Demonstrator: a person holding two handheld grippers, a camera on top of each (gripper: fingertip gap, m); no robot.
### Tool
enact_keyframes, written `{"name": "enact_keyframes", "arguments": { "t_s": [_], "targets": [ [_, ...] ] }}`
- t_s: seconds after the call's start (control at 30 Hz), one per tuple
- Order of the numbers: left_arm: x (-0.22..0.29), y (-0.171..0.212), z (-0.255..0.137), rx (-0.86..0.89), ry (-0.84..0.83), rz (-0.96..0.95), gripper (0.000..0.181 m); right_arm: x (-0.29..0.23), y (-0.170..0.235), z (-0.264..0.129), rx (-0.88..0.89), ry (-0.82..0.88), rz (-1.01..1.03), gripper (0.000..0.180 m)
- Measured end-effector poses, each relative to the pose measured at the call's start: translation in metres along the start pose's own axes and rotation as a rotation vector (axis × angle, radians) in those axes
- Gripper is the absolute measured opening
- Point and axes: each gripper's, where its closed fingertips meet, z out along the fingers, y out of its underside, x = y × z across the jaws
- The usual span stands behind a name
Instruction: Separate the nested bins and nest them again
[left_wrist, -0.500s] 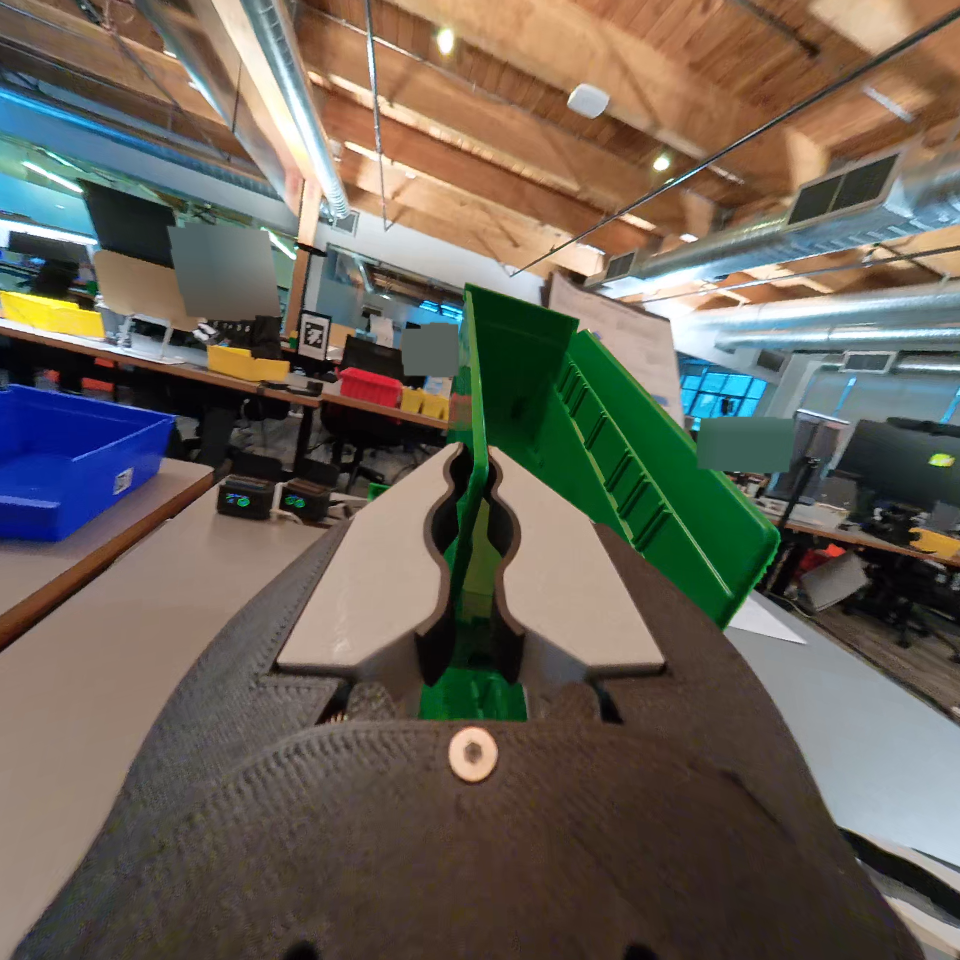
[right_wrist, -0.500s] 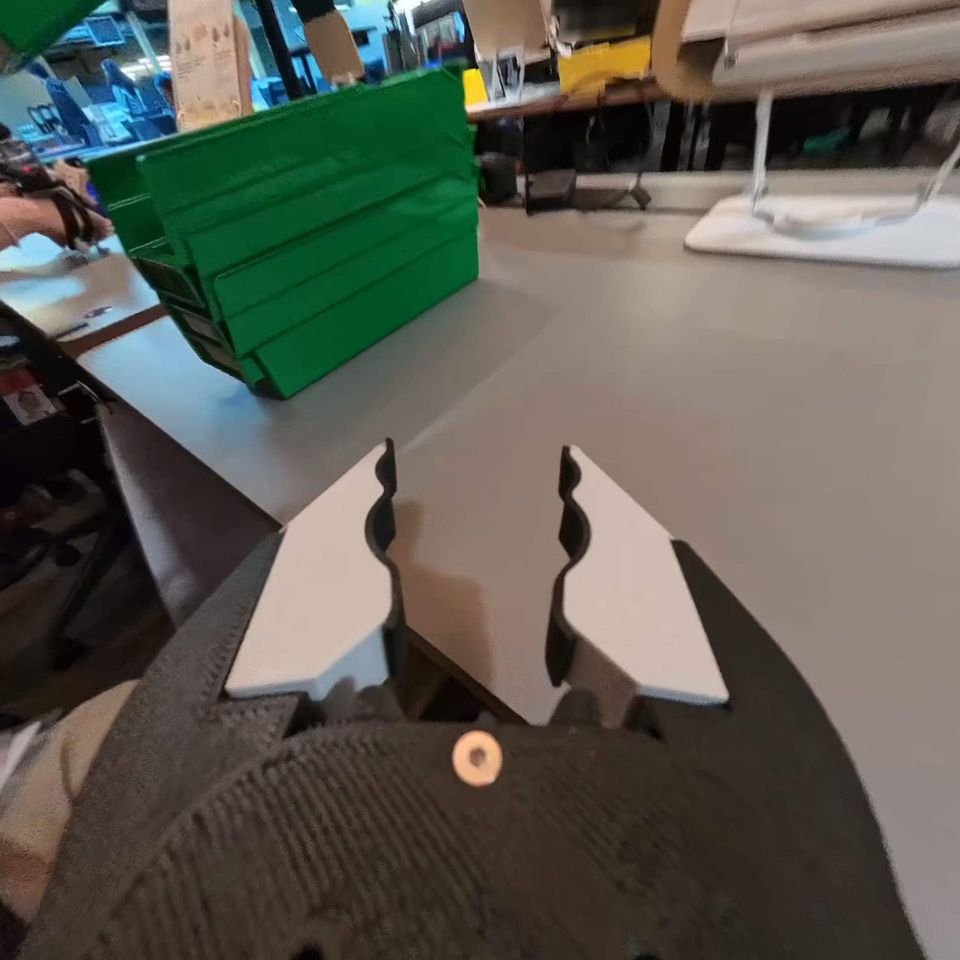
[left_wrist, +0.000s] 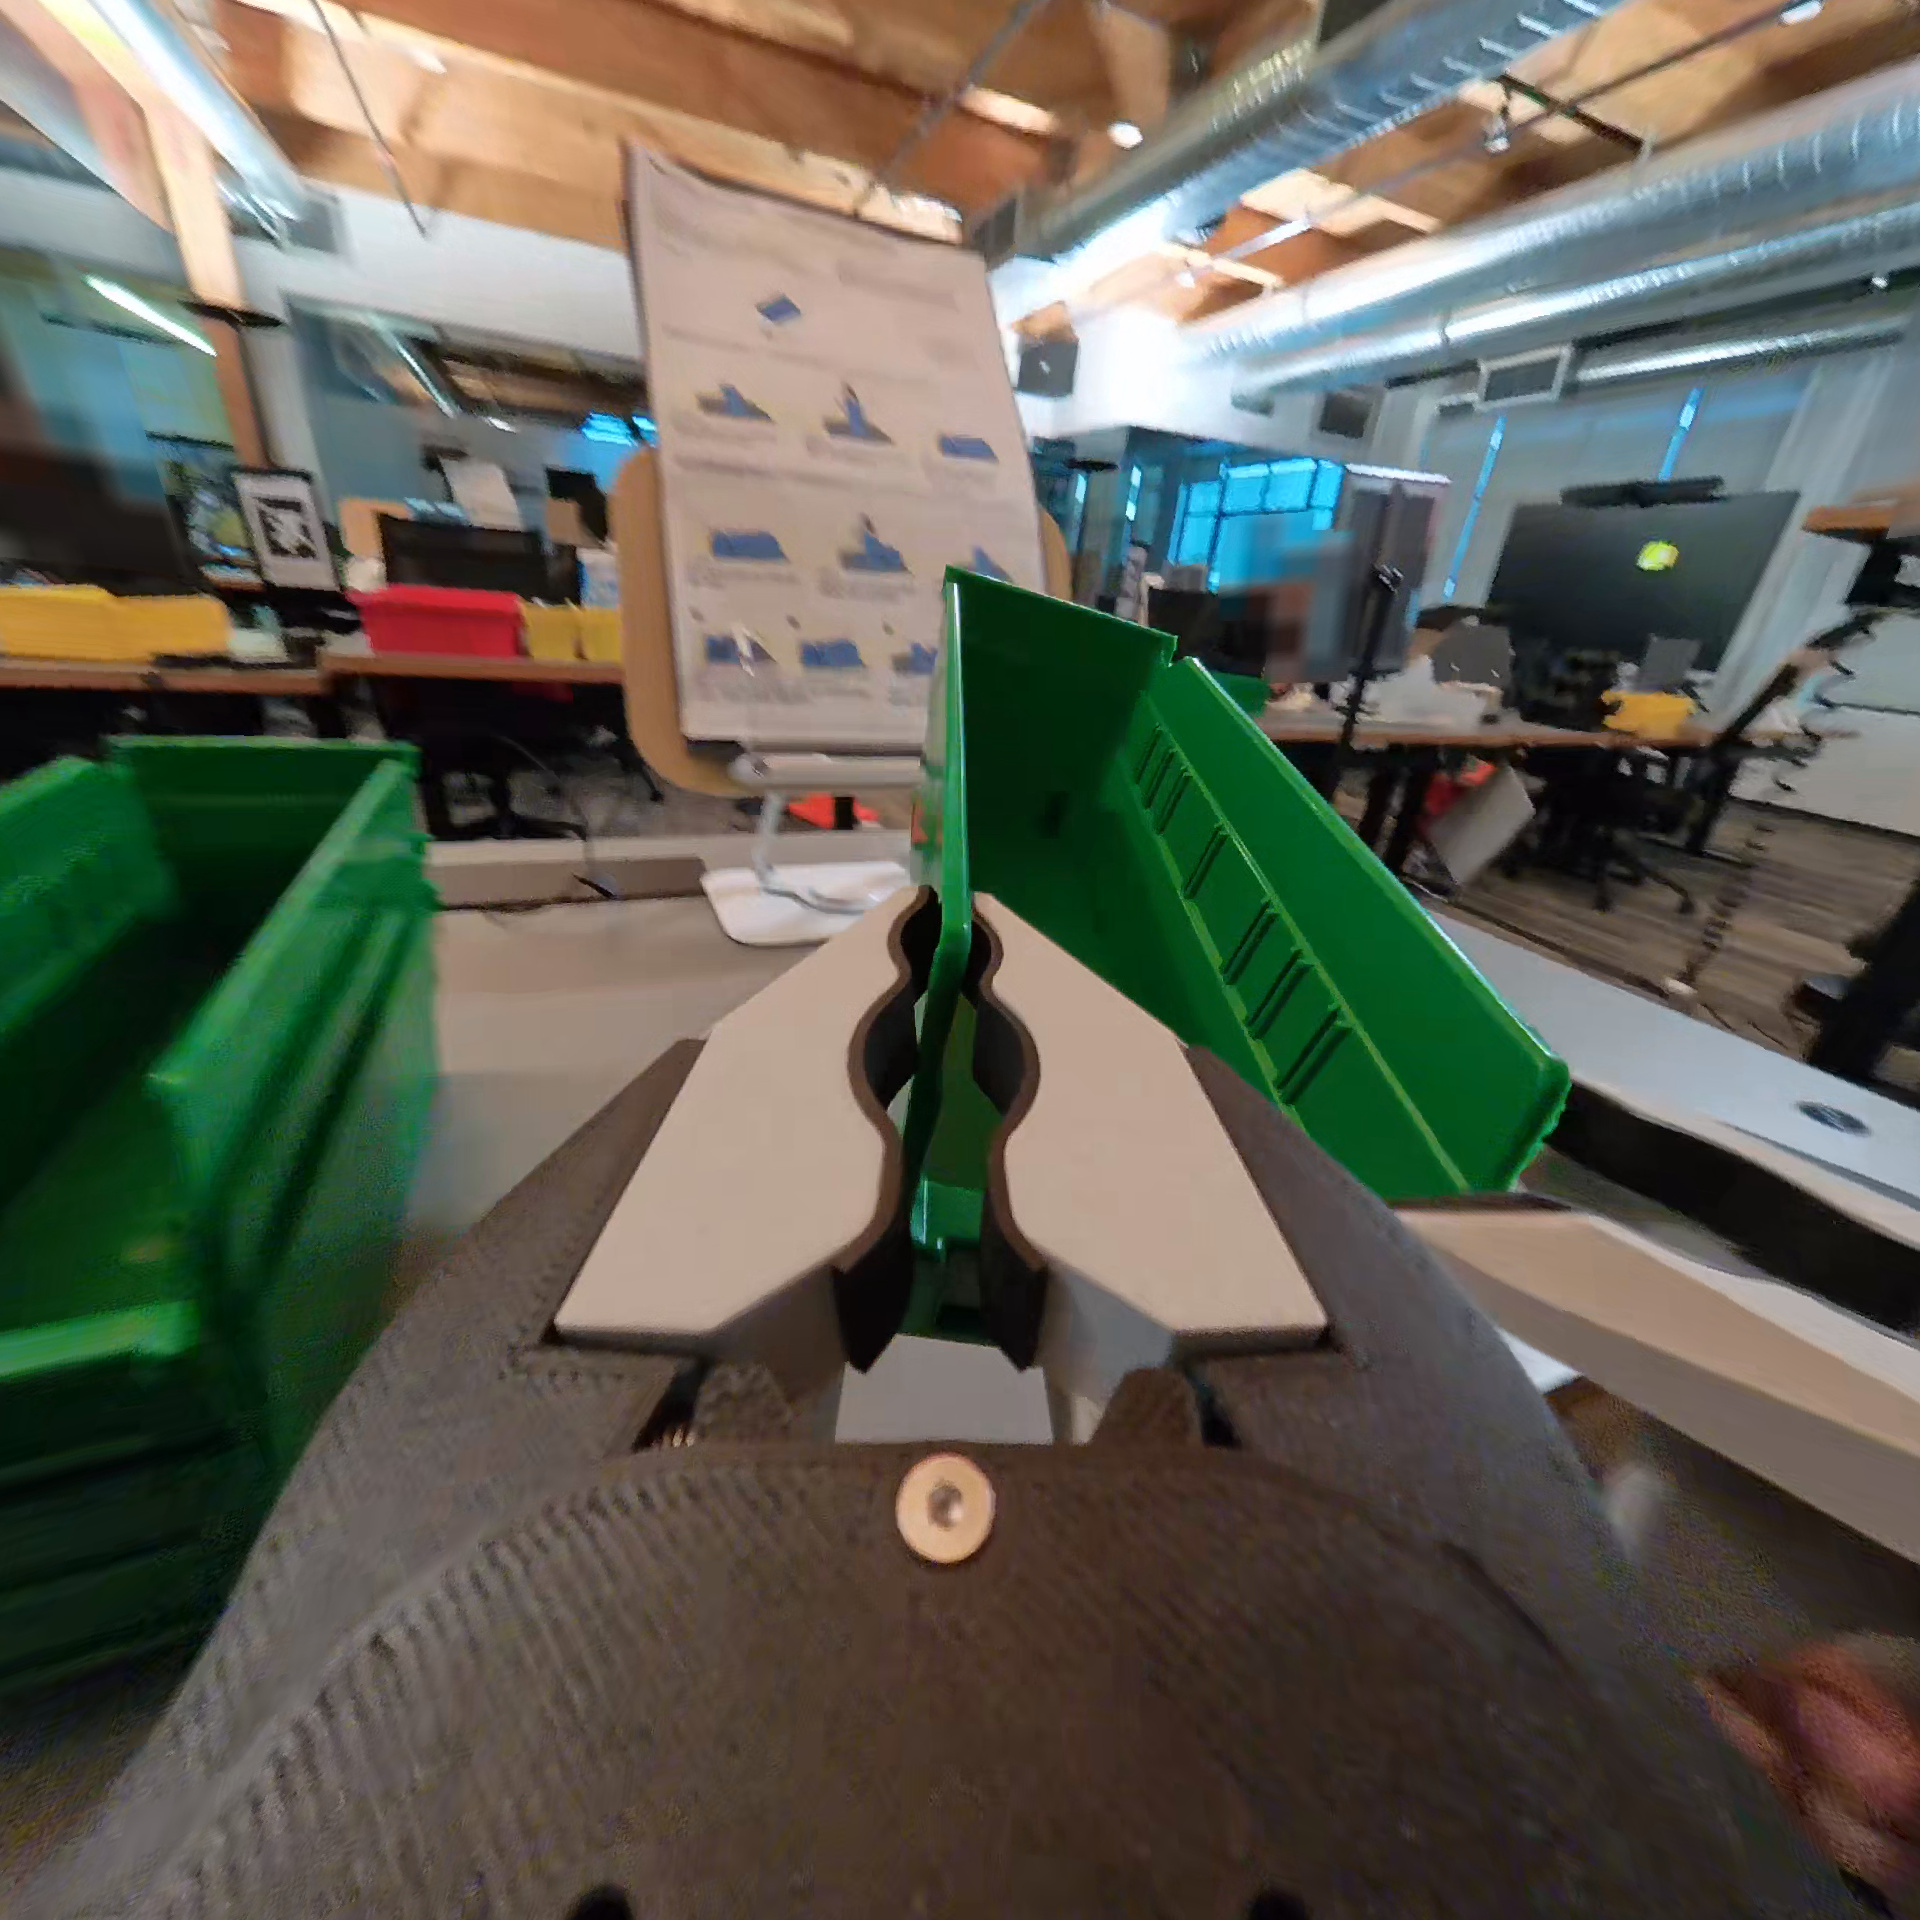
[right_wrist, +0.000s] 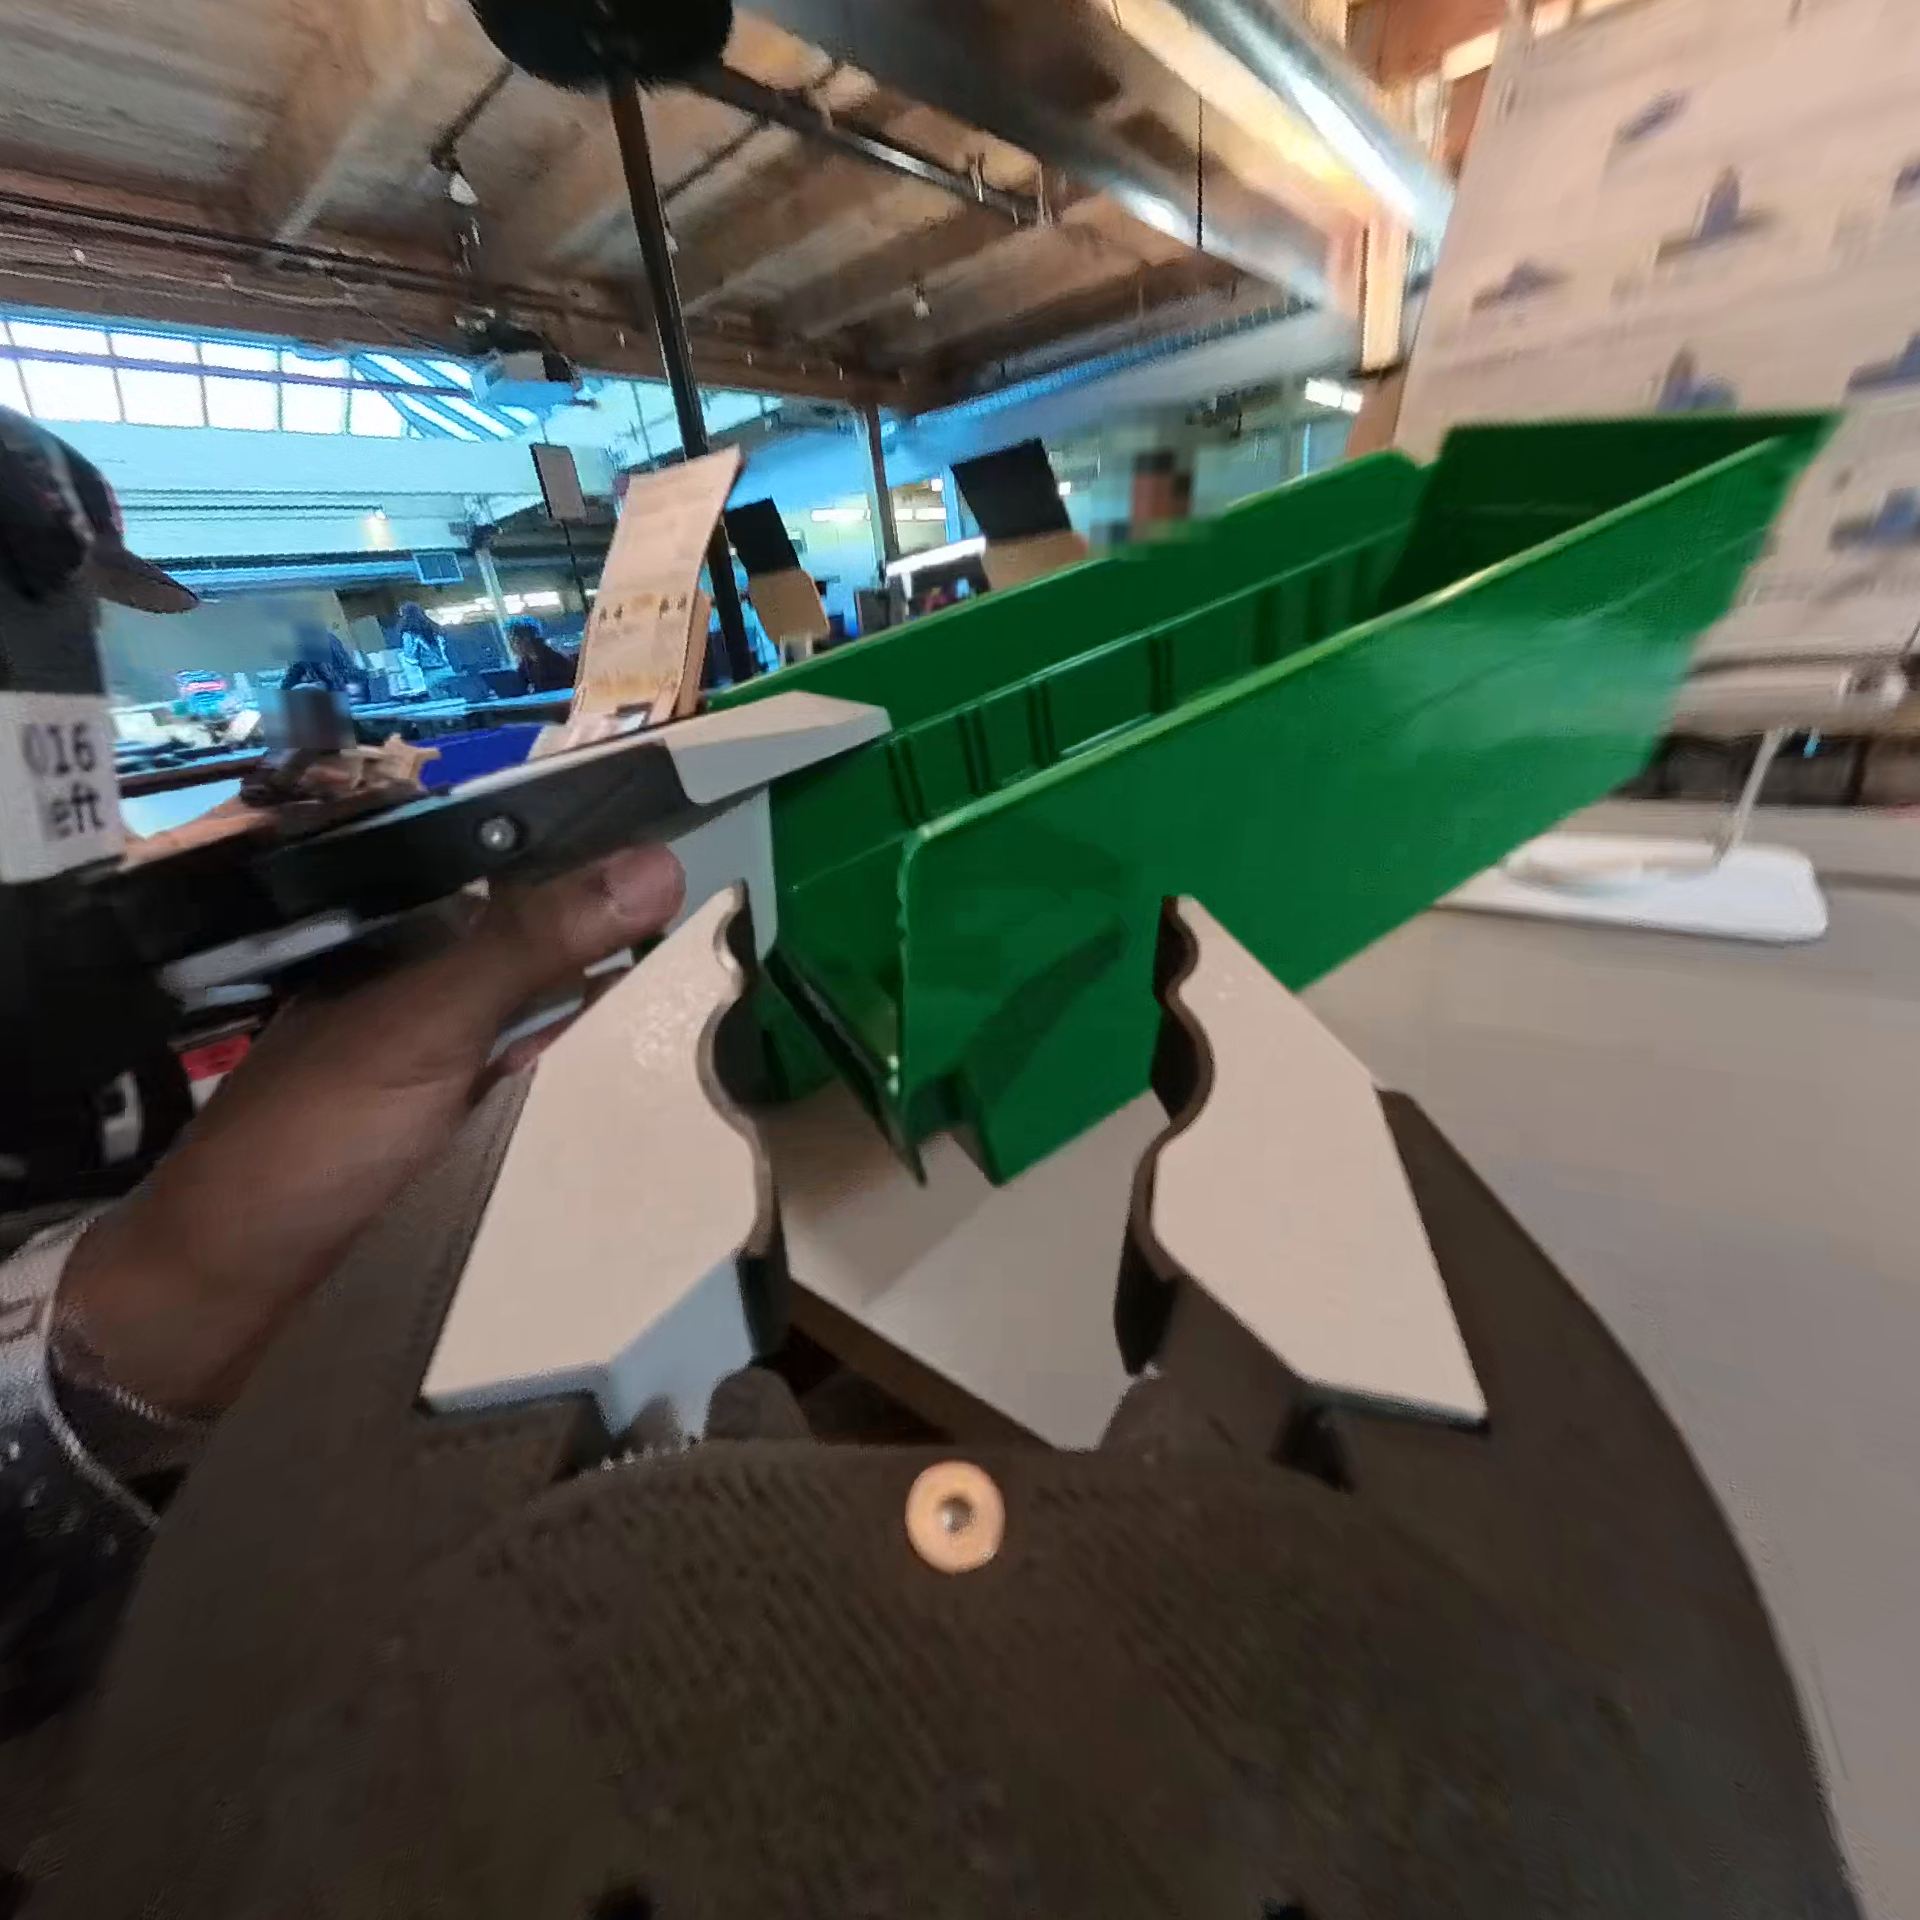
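— So, what does the left wrist view give us?

— The left gripper (left_wrist: 948, 940) has its jaws closed on the thin end wall of a long green bin (left_wrist: 1195, 894). That bin is up off the counter (left_wrist: 582, 997), tilted, its open length running away to the far right. On the left, the stack of green bins (left_wrist: 197, 1091) sits on the counter, nested one in another. Far behind the jaws a printed instruction board (left_wrist: 821, 457) stands on a white stand base (left_wrist: 769, 904). Yellow and red bins (left_wrist: 436, 621) line a far table at the left.

— Is the held bin touching the stack?

— No, they are apart, with bare counter between them.

— And the right wrist view?

— The right gripper (right_wrist: 951, 935) is spread wide, jaws open and holding nothing. The near end of the same green bin (right_wrist: 1299, 790) hangs just beyond its fingertips, roughly between them; I cannot tell whether either finger touches it. The bin slopes up toward the far right, clear of the counter (right_wrist: 1621, 1091). At the left, the left gripper (right_wrist: 774, 800) pinches the bin's near left corner, and a person's hand (right_wrist: 416, 1039) holds that gripper from below.

— Anything else?

— The instruction board (right_wrist: 1714, 260) fills the far right, blurred, with the white stand base (right_wrist: 1673, 883) under it.
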Motion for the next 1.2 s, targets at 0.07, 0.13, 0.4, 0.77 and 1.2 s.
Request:
{"name": "enact_keyframes", "arguments": {
  "t_s": [0.07,0.13,0.4,0.77,1.2],
  "targets": [
    [0.020,0.020,0.001,-0.037,0.032,-0.018,0.000,0.017,0.009,-0.002,-0.024,0.084,0.058,0.080],
    [0.032,0.034,0.000,-0.054,0.039,-0.060,0.002,0.042,0.019,-0.007,-0.058,0.209,0.082,0.054],
    [0.079,0.052,-0.005,-0.104,0.252,-0.036,0.034,0.110,0.039,-0.006,-0.172,0.243,0.229,0.001],
    [0.081,0.105,-0.019,-0.283,0.381,-0.139,0.033,0.337,0.005,-0.091,-0.114,0.558,0.145,0.002],
    [0.070,0.123,-0.017,-0.368,0.401,-0.242,0.033,0.412,0.024,-0.162,-0.219,0.621,0.082,0.002]
  ]
}}
